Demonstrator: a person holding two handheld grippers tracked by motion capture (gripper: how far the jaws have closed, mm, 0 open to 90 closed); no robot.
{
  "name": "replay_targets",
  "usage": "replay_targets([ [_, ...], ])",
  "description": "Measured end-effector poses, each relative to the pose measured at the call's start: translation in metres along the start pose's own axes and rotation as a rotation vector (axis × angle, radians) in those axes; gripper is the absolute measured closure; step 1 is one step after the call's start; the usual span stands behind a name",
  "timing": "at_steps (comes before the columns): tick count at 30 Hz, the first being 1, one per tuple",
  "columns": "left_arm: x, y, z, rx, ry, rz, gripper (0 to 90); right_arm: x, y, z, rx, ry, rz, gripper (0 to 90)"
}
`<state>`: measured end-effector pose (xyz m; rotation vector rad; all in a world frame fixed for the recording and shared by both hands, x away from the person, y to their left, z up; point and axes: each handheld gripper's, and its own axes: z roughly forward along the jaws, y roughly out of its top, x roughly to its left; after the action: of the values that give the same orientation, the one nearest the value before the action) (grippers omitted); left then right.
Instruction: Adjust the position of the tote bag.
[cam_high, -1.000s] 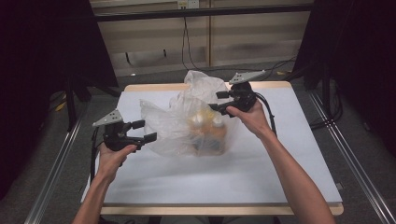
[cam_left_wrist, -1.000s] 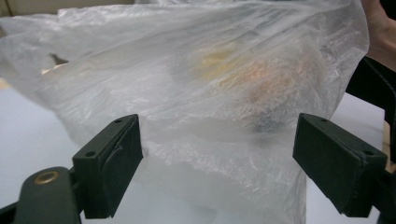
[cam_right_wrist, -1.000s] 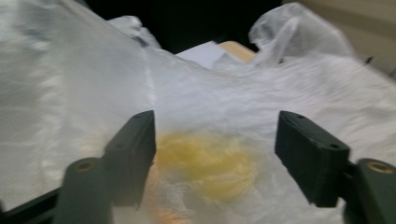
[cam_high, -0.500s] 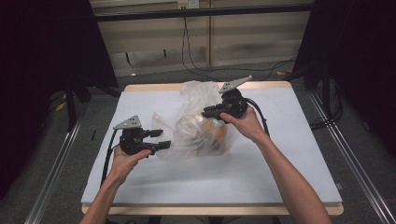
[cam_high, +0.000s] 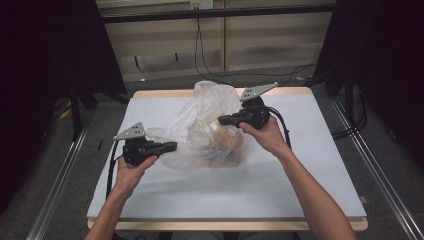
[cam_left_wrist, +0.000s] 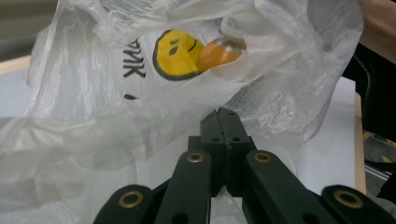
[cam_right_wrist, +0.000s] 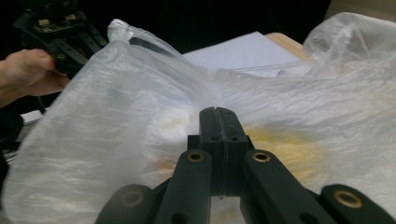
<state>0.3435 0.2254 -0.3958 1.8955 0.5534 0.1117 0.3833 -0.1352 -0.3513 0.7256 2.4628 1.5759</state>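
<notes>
The left gripper (cam_high: 167, 146) sits at the near left of the table (cam_high: 280, 200), level with the table surface. Its jaws have just been closing and now stand clenched, with a fold of the plastic bag (cam_high: 205, 125) pinched between them at the bag's left edge. In the left gripper view the two jaws meet edge to edge, and the film bunches around their tips.

The plastic bag lies at the centre of the table, between the two grippers. It is translucent and crumpled, and it carries a yellow smiley print (cam_left_wrist: 177, 55). An orange bottle (cam_left_wrist: 223, 49) with a pale cap lies inside it.

The right gripper (cam_high: 226, 120) is farther back, at the bag's right upper side. Its jaws have also just been closing; they are now pressed together on the bag film, as the right gripper view shows.

A second ago both sets of jaws stood apart beside the bag. Both now grip it at opposite sides. Judgement: the bag is secured at two points and is ready to be spread open or lifted. Thin film may slip or tear if pulled sharply.
</notes>
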Motion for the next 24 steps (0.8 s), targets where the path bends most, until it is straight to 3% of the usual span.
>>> replay_targets([
  [1, -0.002, 0.002, -0.001, -0.006, -0.003, 0.009, 90.0, 0.0, 0.0, 0.0, 0.0, 0.0, 0.0, 88.1],
  [2, -0.008, 0.007, -0.002, -0.017, -0.007, 0.027, 90.0, 0.005, 0.003, -0.005, -0.016, 0.014, -0.009, 78.4],
  [3, -0.008, 0.007, -0.002, -0.017, -0.007, 0.027, 90.0, 0.005, 0.003, -0.005, -0.016, 0.014, -0.009, 78.4],
  [5, -0.014, 0.012, 0.0, -0.022, -0.013, 0.045, 90.0, 0.014, 0.006, -0.01, -0.028, 0.031, -0.026, 65.1],
  [6, -0.015, 0.012, 0.001, -0.017, -0.02, 0.051, 90.0, 0.017, 0.007, -0.01, -0.024, 0.036, -0.035, 63.5],
  [9, -0.016, 0.011, 0.004, 0.008, -0.022, 0.061, 90.0, 0.024, 0.007, -0.007, 0.003, 0.006, -0.059, 46.3],
  [10, -0.016, 0.011, 0.004, 0.008, -0.022, 0.061, 90.0, 0.024, 0.007, -0.007, 0.003, 0.006, -0.059, 46.3],
  [13, -0.014, 0.009, 0.008, 0.025, -0.026, 0.062, 90.0, 0.025, 0.002, 0.004, 0.026, -0.023, -0.066, 33.4],
  [17, -0.011, 0.007, 0.007, 0.034, -0.019, 0.053, 90.0, 0.02, 0.005, 0.017, 0.043, -0.056, -0.063, 31.4],
  [21, -0.008, 0.004, 0.003, 0.022, -0.008, 0.038, 90.0, 0.015, 0.002, 0.027, 0.081, -0.057, -0.038, 32.7],
  [24, -0.006, 0.003, 0.002, 0.018, -0.009, 0.034, 90.0, 0.015, 0.002, 0.029, 0.102, -0.055, -0.044, 34.6],
])
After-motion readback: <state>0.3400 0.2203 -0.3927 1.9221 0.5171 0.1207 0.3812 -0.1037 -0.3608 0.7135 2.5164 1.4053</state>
